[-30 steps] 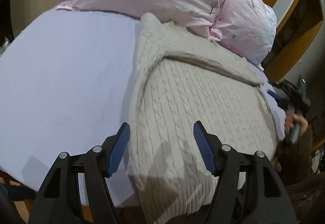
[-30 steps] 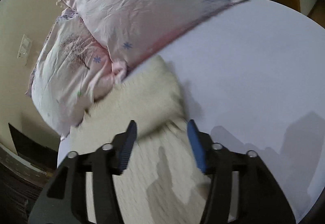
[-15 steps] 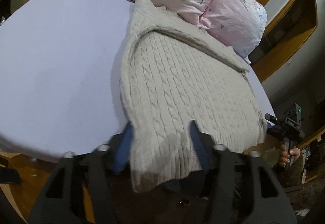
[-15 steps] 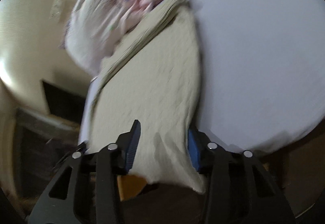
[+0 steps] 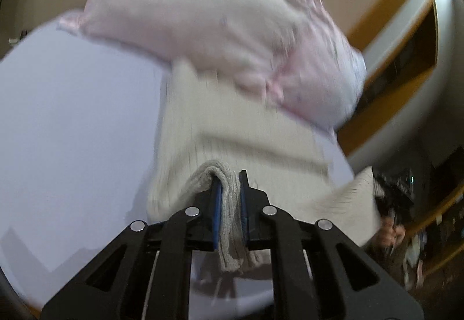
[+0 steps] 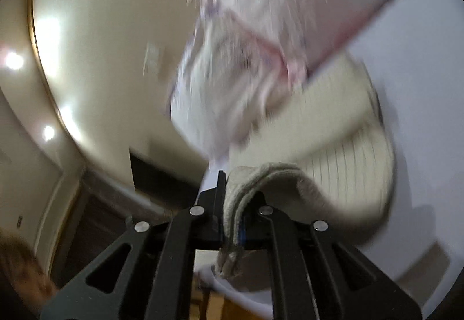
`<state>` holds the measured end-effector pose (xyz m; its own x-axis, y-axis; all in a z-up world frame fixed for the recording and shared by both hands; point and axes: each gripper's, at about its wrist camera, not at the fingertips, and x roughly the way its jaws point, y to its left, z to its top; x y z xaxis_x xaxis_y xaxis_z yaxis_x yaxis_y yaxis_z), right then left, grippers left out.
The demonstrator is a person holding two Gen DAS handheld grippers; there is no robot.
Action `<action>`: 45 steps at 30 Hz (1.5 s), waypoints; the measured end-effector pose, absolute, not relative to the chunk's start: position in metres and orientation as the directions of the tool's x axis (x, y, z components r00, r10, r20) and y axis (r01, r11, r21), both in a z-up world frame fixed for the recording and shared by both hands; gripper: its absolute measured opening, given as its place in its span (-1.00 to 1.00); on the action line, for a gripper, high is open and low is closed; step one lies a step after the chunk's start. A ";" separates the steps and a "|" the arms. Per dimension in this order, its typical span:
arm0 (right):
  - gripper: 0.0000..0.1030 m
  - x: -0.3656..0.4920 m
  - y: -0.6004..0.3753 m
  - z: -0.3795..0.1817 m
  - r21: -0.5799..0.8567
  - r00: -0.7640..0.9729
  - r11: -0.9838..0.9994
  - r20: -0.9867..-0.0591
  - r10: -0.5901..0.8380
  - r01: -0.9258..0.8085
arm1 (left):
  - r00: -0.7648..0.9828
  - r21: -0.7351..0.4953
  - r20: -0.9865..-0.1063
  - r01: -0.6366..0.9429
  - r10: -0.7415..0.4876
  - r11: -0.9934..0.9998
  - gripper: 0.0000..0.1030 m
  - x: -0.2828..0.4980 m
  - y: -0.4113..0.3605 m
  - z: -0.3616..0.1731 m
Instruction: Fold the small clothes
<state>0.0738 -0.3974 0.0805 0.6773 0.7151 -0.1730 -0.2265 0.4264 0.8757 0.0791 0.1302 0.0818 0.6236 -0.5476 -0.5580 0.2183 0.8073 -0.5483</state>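
Note:
A cream cable-knit sweater (image 5: pixel 232 128) lies on a lavender bed sheet (image 5: pixel 72 122), its far end against the pillows. My left gripper (image 5: pixel 230 201) is shut on the sweater's near hem, which bunches between the blue pads. My right gripper (image 6: pixel 235 204) is shut on the other hem corner of the sweater (image 6: pixel 342 163), lifted above the sheet (image 6: pixel 420 88). The other gripper shows at the right edge of the left wrist view (image 5: pixel 391 198). Both views are motion-blurred.
Two pale pink pillows (image 5: pixel 220 18) lie at the head of the bed, also in the right wrist view (image 6: pixel 275 15). A wooden frame (image 5: pixel 385 30) and a beige wall (image 6: pixel 110 30) stand beyond. The bed's near edge is below the grippers.
Both grippers went from open over the sweater to shut on its near hem. They have lifted the hem and swung toward the pillows.

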 end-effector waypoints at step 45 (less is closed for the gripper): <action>0.84 0.215 -0.425 0.046 0.872 0.843 0.488 -0.227 0.488 -0.047 | 0.518 -0.778 -0.526 0.027 -0.674 0.628 -0.63 0.233 0.108 0.046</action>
<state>0.2145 -0.4253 0.0457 0.8427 0.4880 -0.2273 -0.0475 0.4880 0.8715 0.2334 0.1081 0.0465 0.5185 -0.6742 -0.5260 0.0270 0.6277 -0.7780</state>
